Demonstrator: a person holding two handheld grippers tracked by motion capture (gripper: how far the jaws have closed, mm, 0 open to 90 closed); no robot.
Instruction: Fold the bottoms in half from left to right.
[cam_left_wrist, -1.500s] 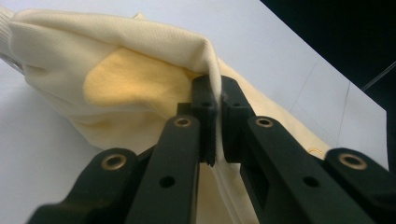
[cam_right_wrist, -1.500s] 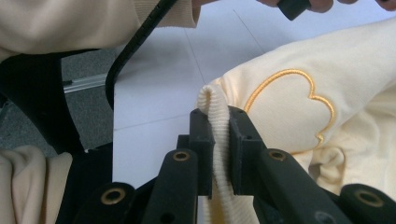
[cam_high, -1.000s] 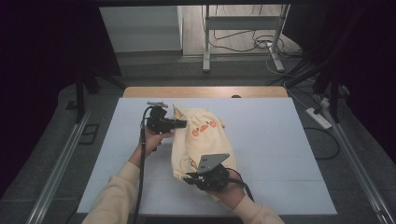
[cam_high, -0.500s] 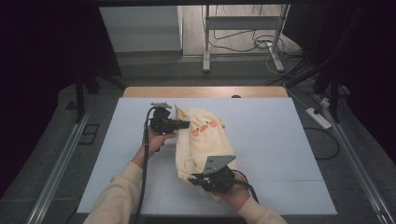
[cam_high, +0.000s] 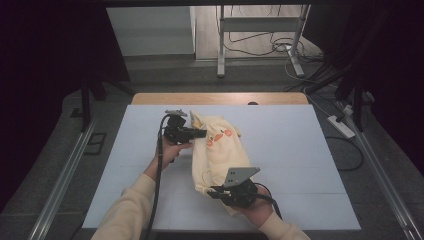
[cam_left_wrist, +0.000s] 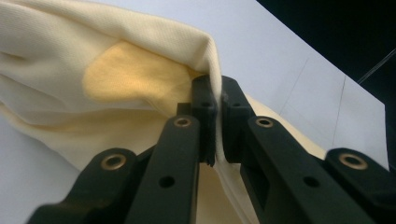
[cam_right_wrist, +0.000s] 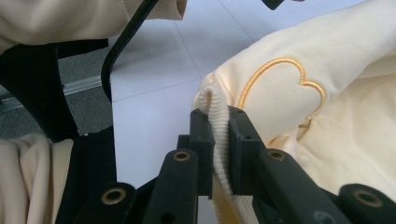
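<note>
A pale yellow garment (cam_high: 219, 150) with orange embroidery hangs stretched between both grippers over the white table (cam_high: 310, 150). My left gripper (cam_high: 202, 133) is shut on its upper edge; the left gripper view has a thin fold of the garment (cam_left_wrist: 140, 70) pinched between the jaws of the left gripper (cam_left_wrist: 217, 100). My right gripper (cam_high: 214, 192) is shut on the lower end; in the right gripper view the ribbed hem (cam_right_wrist: 218, 116) is clamped in the right gripper (cam_right_wrist: 218, 122), beside an embroidered orange outline (cam_right_wrist: 280, 74).
The white table has a wooden far edge (cam_high: 220, 98). Metal rails (cam_high: 60, 175) run along both sides. A stand and cables (cam_high: 270, 45) lie on the floor beyond. A cable (cam_right_wrist: 126, 35) and the person's cream sleeve (cam_right_wrist: 56, 18) are in the right gripper view.
The right gripper has dropped slightly toward the near edge of the table, pulling the garment longer. The left gripper has stayed put.
</note>
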